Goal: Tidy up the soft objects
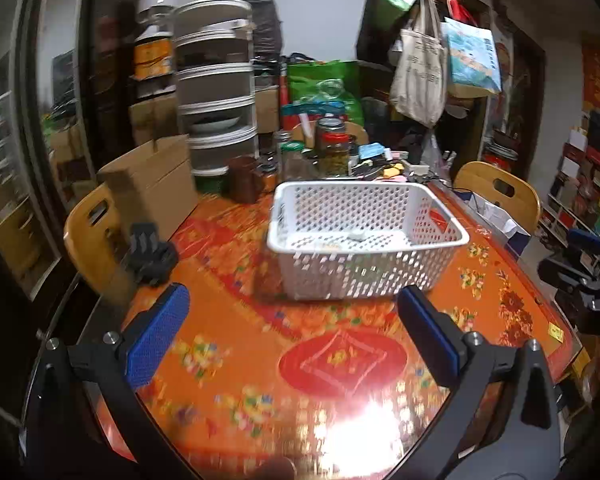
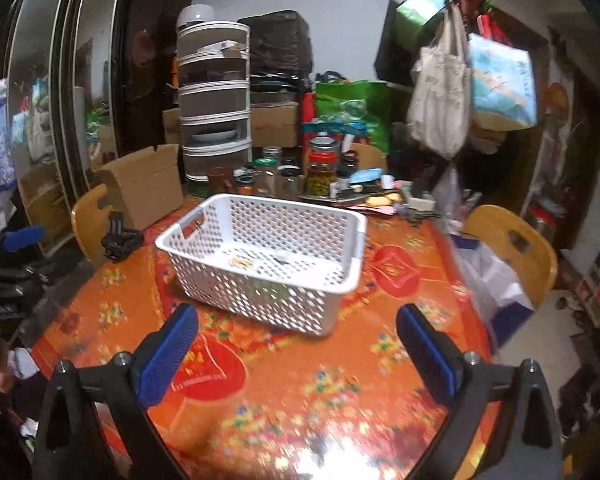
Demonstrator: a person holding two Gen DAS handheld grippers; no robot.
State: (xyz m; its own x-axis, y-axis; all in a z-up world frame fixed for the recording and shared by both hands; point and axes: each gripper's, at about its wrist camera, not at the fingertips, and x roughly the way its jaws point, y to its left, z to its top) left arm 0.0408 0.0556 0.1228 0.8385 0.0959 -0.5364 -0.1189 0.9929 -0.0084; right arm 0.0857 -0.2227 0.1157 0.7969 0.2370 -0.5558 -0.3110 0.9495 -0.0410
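A white perforated plastic basket (image 1: 364, 240) (image 2: 268, 256) stands in the middle of the round table with the orange flowered cloth (image 1: 340, 360) (image 2: 320, 380). Only small scraps lie on its floor; no soft object shows in either view. My left gripper (image 1: 294, 336) hovers over the near part of the table, open, its blue pads wide apart with nothing between them. My right gripper (image 2: 296, 352) is also open and empty, in front of the basket. The right gripper's blue pad (image 1: 584, 236) shows at the far right of the left wrist view, the left gripper's blue pad (image 2: 22, 238) at the far left of the right wrist view.
A black clamp-like object (image 1: 150, 256) (image 2: 120, 238) lies at the table's left edge by a cardboard box (image 1: 152, 184) (image 2: 144, 184). Jars (image 1: 332, 148) (image 2: 320, 168) and clutter crowd the far side. Wooden chairs (image 1: 92, 240) (image 2: 516, 248) flank the table. A tiered food cover (image 1: 216, 88) stands behind.
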